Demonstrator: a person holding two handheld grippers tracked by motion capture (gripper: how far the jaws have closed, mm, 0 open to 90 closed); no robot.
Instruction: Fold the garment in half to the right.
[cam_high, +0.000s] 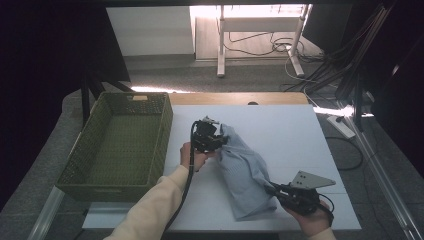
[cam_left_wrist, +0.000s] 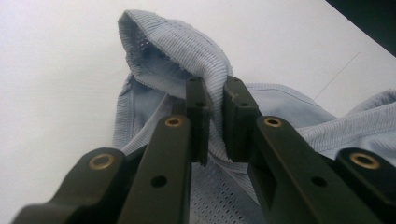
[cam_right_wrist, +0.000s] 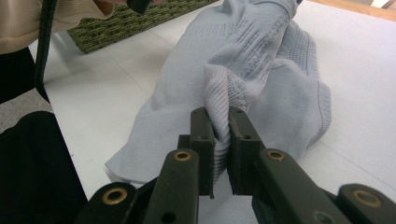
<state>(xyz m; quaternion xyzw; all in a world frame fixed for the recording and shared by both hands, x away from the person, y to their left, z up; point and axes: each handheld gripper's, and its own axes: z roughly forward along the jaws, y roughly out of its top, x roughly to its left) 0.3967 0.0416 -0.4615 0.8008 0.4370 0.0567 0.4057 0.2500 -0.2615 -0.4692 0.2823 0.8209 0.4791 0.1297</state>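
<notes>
A pale blue knit garment (cam_high: 245, 172) lies folded on the white table top (cam_high: 290, 135), running from the middle toward the front right. My left gripper (cam_high: 219, 141) pinches its far end; in the left gripper view the jaws are shut on a ribbed fold of the garment (cam_left_wrist: 196, 51), with the left gripper (cam_left_wrist: 215, 116) lifting that edge a little. My right gripper (cam_high: 272, 190) is shut on the near end, and in the right gripper view a ribbed bunch of the garment (cam_right_wrist: 252, 56) rises from between the right gripper (cam_right_wrist: 222, 135) pads.
A green woven basket (cam_high: 90, 170) stands at the left of the table, beside the left hand (cam_high: 192, 156). A cream sleeve (cam_high: 150, 210) comes in from the bottom. The wooden table edge (cam_high: 235, 98) lies at the back, with cables on the floor beyond.
</notes>
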